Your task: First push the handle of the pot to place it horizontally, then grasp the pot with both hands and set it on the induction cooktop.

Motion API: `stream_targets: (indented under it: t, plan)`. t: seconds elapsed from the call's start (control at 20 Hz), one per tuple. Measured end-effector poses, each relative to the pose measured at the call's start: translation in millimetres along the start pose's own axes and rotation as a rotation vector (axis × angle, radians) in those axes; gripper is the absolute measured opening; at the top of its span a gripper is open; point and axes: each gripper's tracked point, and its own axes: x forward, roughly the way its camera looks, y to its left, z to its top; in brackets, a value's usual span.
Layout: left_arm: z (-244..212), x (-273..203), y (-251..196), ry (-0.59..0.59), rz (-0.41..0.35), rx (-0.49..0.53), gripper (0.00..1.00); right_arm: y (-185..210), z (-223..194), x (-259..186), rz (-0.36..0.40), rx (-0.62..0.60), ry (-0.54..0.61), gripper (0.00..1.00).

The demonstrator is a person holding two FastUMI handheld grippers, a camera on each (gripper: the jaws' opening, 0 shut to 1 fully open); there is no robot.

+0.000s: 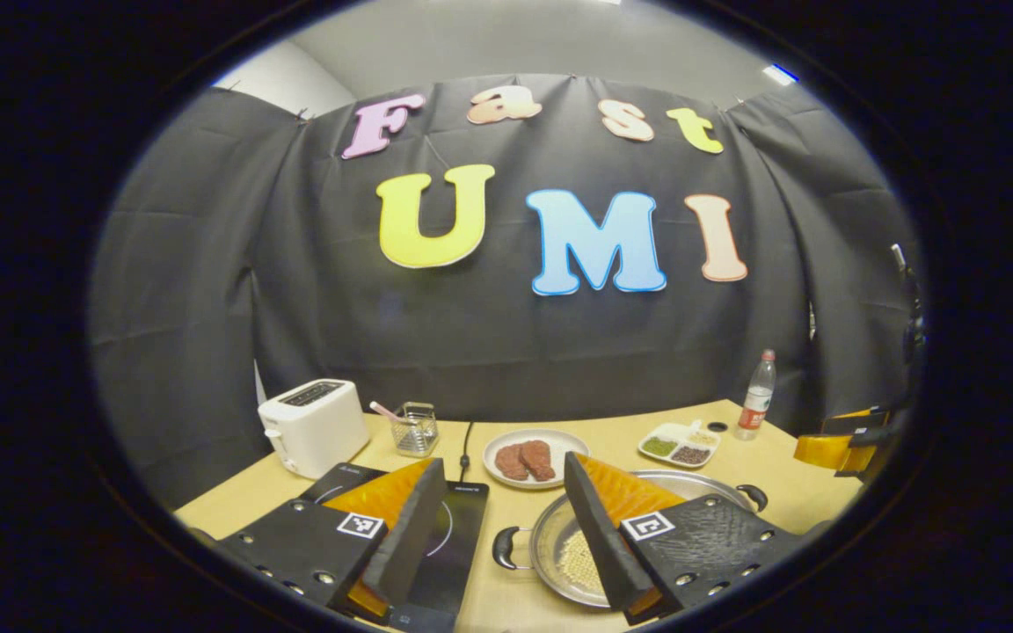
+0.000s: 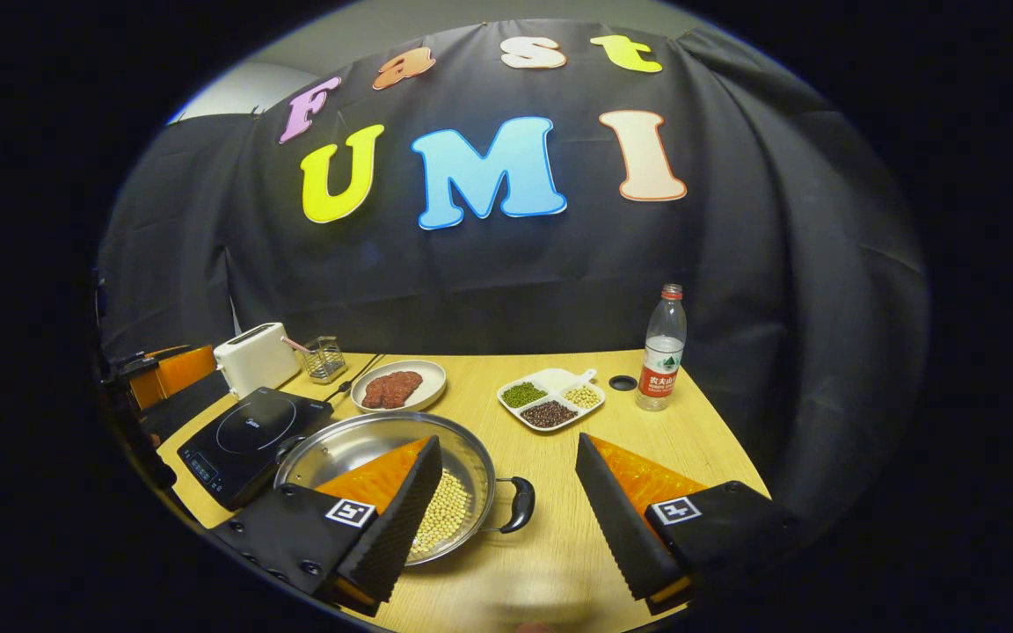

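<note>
Two grippers hovered low over the wooden table [image 2: 559, 545], each with its fingers spread wide and pinching nothing. In the left gripper view, the left gripper [image 1: 502, 527] sat at the bottom centre of the frame, one finger over the induction cooktop [image 1: 454, 545] at lower left and the other over the pot [image 1: 559, 545] at lower centre-right. The near pot handle [image 1: 504, 547] lay in the gap between the fingers, apart from both. A second handle [image 1: 753, 497] showed at the pot's far rim on the right. Part of the other gripper [image 1: 841, 444] appeared at the right edge of that view.

In the right gripper view, the right gripper [image 2: 506, 519] stood at the bottom centre. Its left-hand finger hung over the pot [image 2: 366, 448], which sat at lower left of centre with pale beans [image 2: 445, 514] in its base. The pot handle [image 2: 515, 505] pointed into the gap between the fingers, touching neither. The cooktop [image 2: 243, 440] lay just beside the pot at the left, the pot on the table and not on the cooktop.

Farther back stood a toaster [image 2: 256, 356], a small glass holder [image 2: 324, 359], a plate of meat [image 2: 397, 387], a divided dish of beans [image 2: 550, 400] and a water bottle [image 2: 663, 347].
</note>
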Motion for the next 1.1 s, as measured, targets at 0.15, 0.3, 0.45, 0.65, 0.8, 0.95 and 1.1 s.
stream_targets:
  t: [0.15,0.3,0.45,0.65,0.8,0.95,1.1]
  plan:
    - [-20.6,13.1,2.0,0.051,-0.039,-0.002,0.83,-4.0,-10.5,8.2,-0.040,0.016,0.035,0.98]
    - [-42.5,23.2,9.4,0.104,-0.058,-0.009,0.83,-1.2,-19.7,12.8,-0.061,0.034,0.071,0.98]
    - [-62.0,34.3,14.0,0.155,-0.070,-0.025,0.80,1.4,-30.9,20.8,-0.072,0.030,0.112,0.98]
    - [-90.0,47.8,14.2,0.223,-0.089,-0.052,0.80,7.5,-46.3,35.0,-0.068,0.042,0.178,0.98]
    - [-104.1,56.1,10.1,0.253,-0.104,-0.059,0.83,11.0,-54.0,44.1,-0.067,0.051,0.208,0.98]
    - [-121.8,61.4,5.8,0.308,-0.120,-0.067,0.80,10.0,-61.8,52.9,-0.071,0.049,0.233,0.98]
    - [-139.1,72.9,0.4,0.346,-0.130,-0.078,0.83,8.6,-66.3,59.2,-0.073,0.045,0.249,0.98]
